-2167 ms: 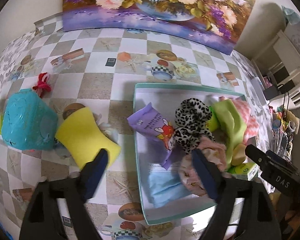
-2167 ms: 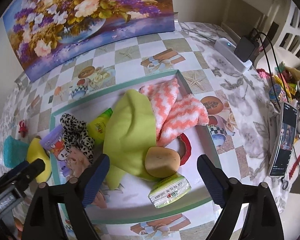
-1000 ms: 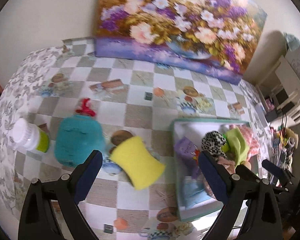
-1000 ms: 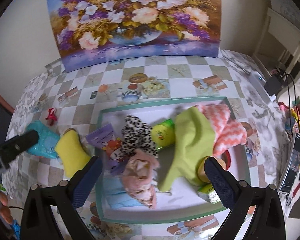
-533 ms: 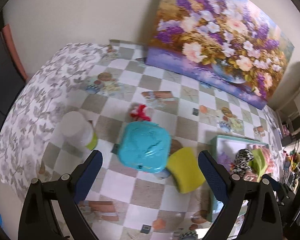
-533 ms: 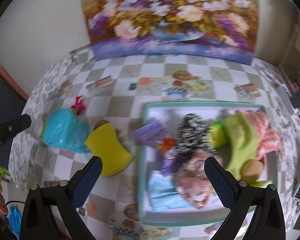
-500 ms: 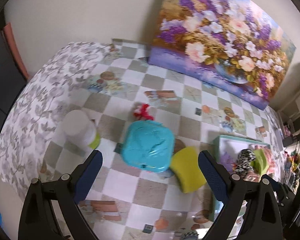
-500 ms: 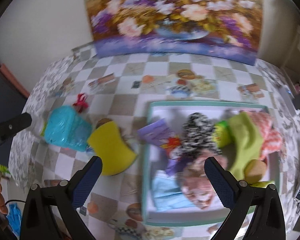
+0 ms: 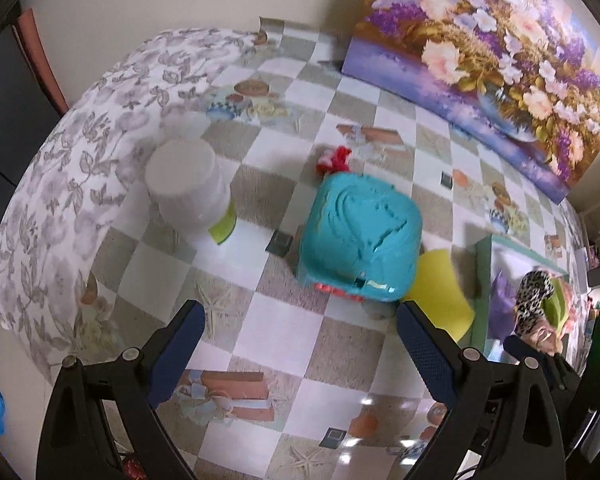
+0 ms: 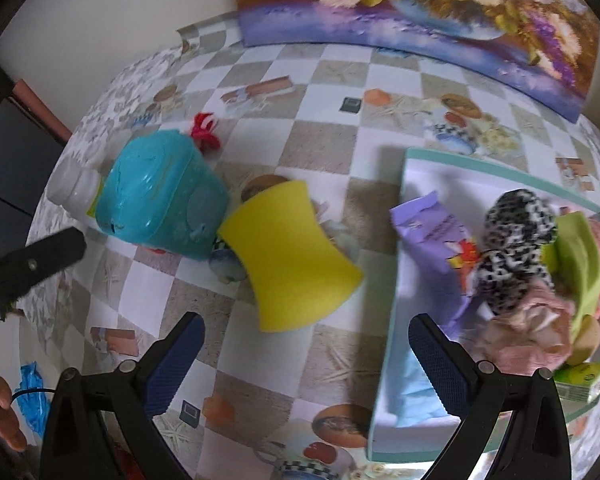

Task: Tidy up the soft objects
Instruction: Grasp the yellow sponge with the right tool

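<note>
A yellow sponge [image 10: 290,254] lies on the checkered tablecloth beside a teal plastic box [image 10: 162,208]. In the left wrist view the teal box [image 9: 360,240] is ahead and the sponge [image 9: 440,294] peeks out to its right. A teal-rimmed tray [image 10: 420,156] at the right holds a purple packet [image 10: 432,232], a leopard scrunchie [image 10: 512,248], green cloth [image 10: 580,256], pink cloth [image 10: 528,328] and a blue item [image 10: 408,392]. My left gripper [image 9: 300,340] is open and empty above the table. My right gripper [image 10: 306,350] is open and empty, just short of the sponge.
A white-capped bottle [image 9: 188,184] stands left of the teal box. A small red bow [image 9: 336,160] lies behind it. A flower painting [image 9: 500,60] leans on the back wall. The table edge drops off at the left, with floral cloth [image 9: 80,152] hanging over.
Both grippers have swung left, away from the tray. The left one now faces the teal box and bottle; the right one now faces the yellow sponge. Both stay open.
</note>
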`<act>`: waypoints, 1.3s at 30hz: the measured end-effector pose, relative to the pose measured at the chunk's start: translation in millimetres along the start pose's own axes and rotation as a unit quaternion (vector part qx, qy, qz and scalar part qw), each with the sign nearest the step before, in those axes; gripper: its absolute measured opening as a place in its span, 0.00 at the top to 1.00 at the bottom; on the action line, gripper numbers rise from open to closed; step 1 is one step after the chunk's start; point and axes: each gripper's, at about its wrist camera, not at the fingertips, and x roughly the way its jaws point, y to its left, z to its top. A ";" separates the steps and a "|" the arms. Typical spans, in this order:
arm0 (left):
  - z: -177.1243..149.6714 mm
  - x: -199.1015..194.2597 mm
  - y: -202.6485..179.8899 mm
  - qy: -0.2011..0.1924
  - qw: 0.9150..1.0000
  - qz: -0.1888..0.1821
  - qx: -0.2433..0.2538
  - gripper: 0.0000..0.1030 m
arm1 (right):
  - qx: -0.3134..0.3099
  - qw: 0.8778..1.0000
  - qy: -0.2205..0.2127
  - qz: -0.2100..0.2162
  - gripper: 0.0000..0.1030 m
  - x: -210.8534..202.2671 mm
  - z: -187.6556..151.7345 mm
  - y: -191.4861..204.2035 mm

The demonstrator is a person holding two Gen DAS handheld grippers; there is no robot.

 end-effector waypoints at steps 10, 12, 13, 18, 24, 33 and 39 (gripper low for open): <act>-6.2 24.8 9.9 0.039 0.999 0.006 -0.014 0.06 | -0.009 1.000 0.010 0.012 0.00 23.1 7.4 7.6; -6.6 28.7 9.8 0.044 0.999 0.006 -0.014 0.06 | -0.009 1.000 0.014 0.015 0.00 27.8 8.4 7.6; -6.6 29.8 9.8 0.045 0.999 0.007 -0.014 0.06 | -0.009 1.000 0.015 0.016 0.00 31.0 9.6 7.7; -6.4 40.7 13.6 0.059 0.998 0.004 -0.028 0.06 | -0.013 1.000 0.014 0.011 0.00 41.1 14.8 6.4; -3.8 44.2 14.2 0.059 0.998 -0.002 -0.033 0.06 | -0.024 1.000 0.015 0.002 0.00 50.9 18.1 9.1; 0.0 50.9 15.9 0.066 0.997 -0.005 -0.039 0.06 | -0.036 0.999 0.022 0.000 0.11 62.9 19.9 19.1; 0.3 51.6 15.2 0.065 0.997 -0.005 -0.039 0.06 | -0.050 0.998 0.023 -0.022 0.28 65.7 17.7 22.3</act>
